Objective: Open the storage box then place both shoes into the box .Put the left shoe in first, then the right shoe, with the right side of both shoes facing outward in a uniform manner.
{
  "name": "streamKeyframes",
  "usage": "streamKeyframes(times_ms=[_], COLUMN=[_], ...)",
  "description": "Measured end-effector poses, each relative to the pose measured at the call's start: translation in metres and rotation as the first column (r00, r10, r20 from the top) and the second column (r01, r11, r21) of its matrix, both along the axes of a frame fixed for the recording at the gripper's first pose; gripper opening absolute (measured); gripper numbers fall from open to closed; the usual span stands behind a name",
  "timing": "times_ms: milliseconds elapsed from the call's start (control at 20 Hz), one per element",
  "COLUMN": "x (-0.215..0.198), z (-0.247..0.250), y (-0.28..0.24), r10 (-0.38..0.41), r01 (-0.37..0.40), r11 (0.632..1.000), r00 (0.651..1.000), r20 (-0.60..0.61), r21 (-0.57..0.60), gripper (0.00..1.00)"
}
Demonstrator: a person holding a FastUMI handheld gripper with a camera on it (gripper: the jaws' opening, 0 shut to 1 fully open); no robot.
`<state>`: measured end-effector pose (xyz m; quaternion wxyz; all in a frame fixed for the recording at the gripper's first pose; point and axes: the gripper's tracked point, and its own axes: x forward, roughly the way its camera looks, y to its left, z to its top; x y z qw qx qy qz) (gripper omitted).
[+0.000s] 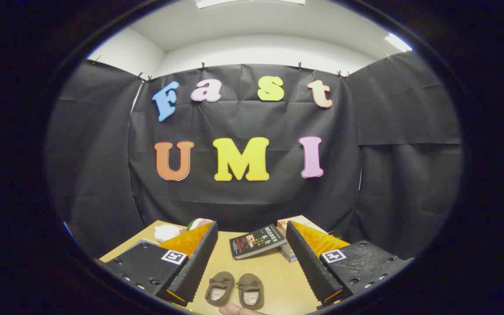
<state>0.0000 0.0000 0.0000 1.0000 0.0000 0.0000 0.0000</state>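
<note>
Fingers (252, 262) spread wide, gripping nothing, held above desk (274, 273). Left to right: white object (166, 232) behind left finger, partly hidden, not identifiable; two brown shoes (234, 289) side by side on desk between the fingers, toes pointing away; books (258, 240) beyond them. Judged light, soft, yielding; best pinched at heel collar or side wall. Part of a hand (236, 310) just below shoes, cut off. Left shoe versus right hard to tell.

Dark book (257, 241) leans on 2 stacked books (290, 250) on tan table (274, 271); white & striped items, maybe cloth (174, 231), far side.
</note>
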Motion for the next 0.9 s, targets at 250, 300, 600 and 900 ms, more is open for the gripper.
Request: streamKeyframes(times_ms=[250,300,600,900], x=[0.011,0.013,0.023,0.046], z=[-0.017,-0.019,-0.032,-0.068], y=[-0.013,-0.014,-0.027,-0.017], r10=[0.004,0.007,0.013,0.064], r01=[-0.004,-0.006,-0.015,-0.070], r11=[1.000,1.000,1.000,0.997], r00=[0.999,0.999,0.998,0.987], r20=[-0.040,-0.045,-0.065,-0.150], r21=[0.011,0.010,-0.023,-0.039], gripper=[0.96,0.96,0.96,0.96])
